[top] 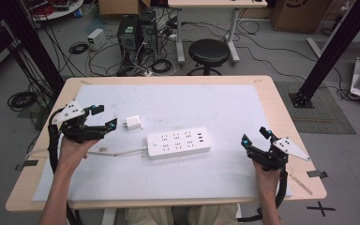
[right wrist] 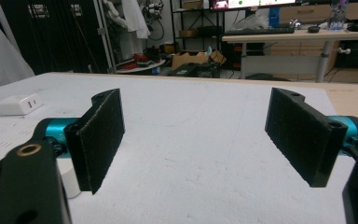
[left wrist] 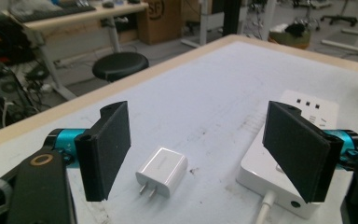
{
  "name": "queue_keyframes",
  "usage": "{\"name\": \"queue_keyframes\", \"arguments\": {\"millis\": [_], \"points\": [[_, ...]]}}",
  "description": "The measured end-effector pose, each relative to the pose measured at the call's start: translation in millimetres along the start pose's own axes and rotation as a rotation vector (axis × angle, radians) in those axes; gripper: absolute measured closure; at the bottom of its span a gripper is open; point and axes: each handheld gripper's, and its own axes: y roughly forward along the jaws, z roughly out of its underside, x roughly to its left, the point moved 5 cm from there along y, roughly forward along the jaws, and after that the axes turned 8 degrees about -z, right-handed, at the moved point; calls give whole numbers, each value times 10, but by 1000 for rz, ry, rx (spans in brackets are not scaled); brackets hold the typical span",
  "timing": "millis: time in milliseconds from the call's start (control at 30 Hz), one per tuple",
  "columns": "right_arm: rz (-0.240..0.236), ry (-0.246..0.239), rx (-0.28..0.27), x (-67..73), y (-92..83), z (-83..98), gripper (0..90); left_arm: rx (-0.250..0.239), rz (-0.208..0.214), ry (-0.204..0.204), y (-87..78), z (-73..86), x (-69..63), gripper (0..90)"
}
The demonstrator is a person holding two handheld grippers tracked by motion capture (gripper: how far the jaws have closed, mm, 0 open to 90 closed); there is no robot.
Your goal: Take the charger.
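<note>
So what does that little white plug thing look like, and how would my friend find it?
Start at the long white power strip in the middle of the table. Just past its left end, near the left gripper, lies a small white charger cube. It is the only thing with two metal prongs, and no cable runs from it.

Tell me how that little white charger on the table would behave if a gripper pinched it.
The charger looks small and boxy, so probably light and rigid. Its smooth, glossy shell might slip between pads. Lying flat with prongs sideways, it would likelier slide than roll.
</note>
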Motion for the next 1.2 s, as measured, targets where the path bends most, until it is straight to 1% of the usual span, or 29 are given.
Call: {"name": "queue_keyframes", "arguments": {"millis": [67, 100, 133, 167, 200, 233, 300, 333, 367, 400, 433, 467, 500, 533, 567, 600, 633, 700, 733, 767, 833, 867, 933, 967, 1033, 1067, 1100, 1167, 1200], "points": [[0, 0, 0, 1, 0, 0, 201, 0, 0, 0, 0, 0, 0, 233], [0, 0, 0, 1, 0, 0, 201, 13, 15, 4, 51, -15, 28, 233], [2, -4, -1, -1, 0, -1, 201, 36, 38, 11, 98, -18, 46, 233], [2, -4, -1, -1, 0, -1, 201, 36, 38, 11, 98, -18, 46, 233], [0, -7, 0, -2, 0, -1, 201, 73, 87, 25, 179, -22, 51, 233], [0, -7, 0, -3, 0, -1, 201, 82, 103, 29, 210, -30, 44, 233], [1, -8, 1, -3, 1, -1, 201, 89, 112, 47, 258, -36, 42, 233], [1, -8, 1, -3, 1, -1, 201, 89, 112, 47, 258, -36, 42, 233], [1, -9, 0, -4, 2, 0, 201, 107, 122, 60, 317, -37, 34, 233], [1, -9, 0, -4, 2, 0, 201, 107, 122, 60, 317, -37, 34, 234], [2, -7, 1, -1, 2, -1, 201, 133, 125, 90, 370, -39, 36, 234], [2, 0, 5, 3, 1, 2, 201, 147, 132, 111, 423, -52, 35, 233], [3, 3, 7, 4, 0, 3, 201, 148, 135, 120, 440, -59, 39, 233], [3, 3, 7, 4, 0, 3, 201, 148, 135, 120, 440, -59, 39, 233], [4, 1, 7, 1, 2, 3, 201, 170, 147, 140, 497, -79, 46, 233], [5, 2, 8, 3, 2, 3, 201, 173, 148, 143, 510, -85, 45, 234], [5, 1, 9, 2, 2, 3, 201, 184, 153, 159, 542, -102, 50, 233], [5, 4, 11, 6, 2, 4, 201, 193, 167, 171, 587, -128, 62, 234], [5, 4, 11, 6, 2, 4, 201, 193, 167, 171, 587, -128, 62, 233], [5, 9, 13, 8, 1, 6, 201, 206, 180, 174, 623, -137, 75, 233], [6, 2, 9, 3, 2, 3, 201, 212, 182, 181, 648, -142, 88, 233], [4, 2, 10, 7, -1, 3, 201, 221, 195, 191, 726, -132, 139, 233], [4, -6, 5, 2, 0, 0, 201, 250, 201, 189, 786, -99, 174, 237], [4, -6, 5, 1, 0, 0, 201, 266, 204, 200, 815, -80, 188, 237], [5, -8, 5, -2, -1, 0, 201, 266, 204, 200, 815, -80, 188, 239], [5, -8, 5, -2, -1, 0, 201, 299, 213, 219, 885, -38, 204, 239], [4, -4, 5, -1, 1, 0, 201, 315, 219, 230, 907, -24, 212, 240], [4, 1, 7, 4, -1, 2, 201, 332, 240, 239, 976, 19, 216, 240], [6, 9, 10, 8, -1, 3, 201, 339, 252, 233, 1006, 42, 211, 240]]}}
